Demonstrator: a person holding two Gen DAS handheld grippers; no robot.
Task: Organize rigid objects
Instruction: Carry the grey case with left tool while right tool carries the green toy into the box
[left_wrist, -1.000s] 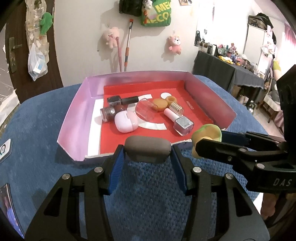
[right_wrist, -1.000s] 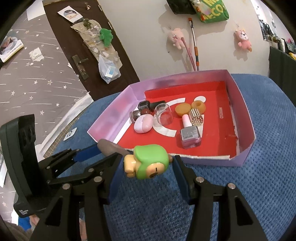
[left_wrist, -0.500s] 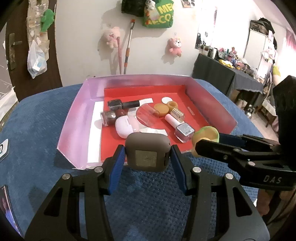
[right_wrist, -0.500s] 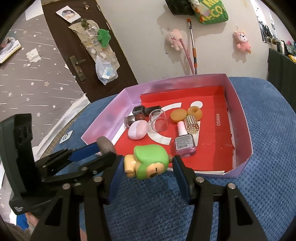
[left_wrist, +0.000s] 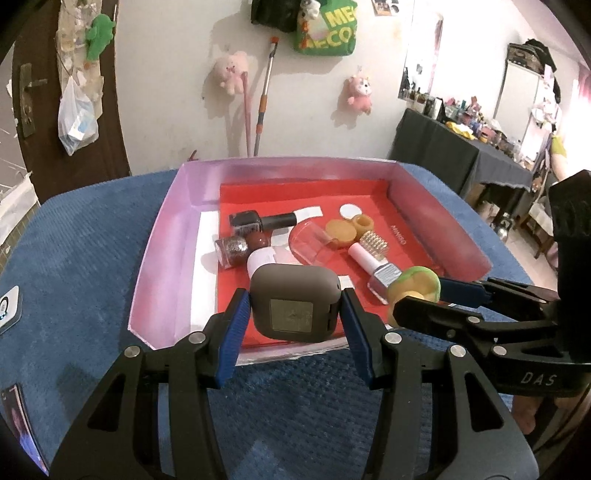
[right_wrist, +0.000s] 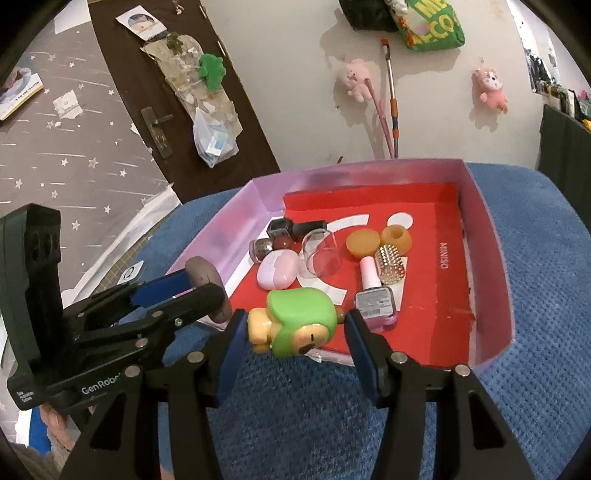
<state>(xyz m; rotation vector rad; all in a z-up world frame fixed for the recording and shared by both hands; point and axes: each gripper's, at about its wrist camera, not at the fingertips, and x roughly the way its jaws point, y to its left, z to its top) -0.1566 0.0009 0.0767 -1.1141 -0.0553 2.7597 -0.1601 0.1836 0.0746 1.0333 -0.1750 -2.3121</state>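
We carry both loads over the tray's (left_wrist: 159, 258) near edge, left gripper (left_wrist: 291, 317) clamped on the grey case (left_wrist: 293, 297), right gripper (right_wrist: 293, 332) on the green toy (right_wrist: 299, 319); next we need free floor inside to lower and release.

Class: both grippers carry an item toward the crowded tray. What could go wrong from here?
1. The grey case and green toy are held close together, so the left gripper and right gripper may collide.
2. Dropping either could knock the clear cup or pink bottle lying just inside the tray.

left claw (left_wrist: 293, 317) grips grey case (left_wrist: 294, 301) | over tray (left_wrist: 162, 258) near edge | right claw (left_wrist: 424, 301) grips green toy (left_wrist: 415, 282)
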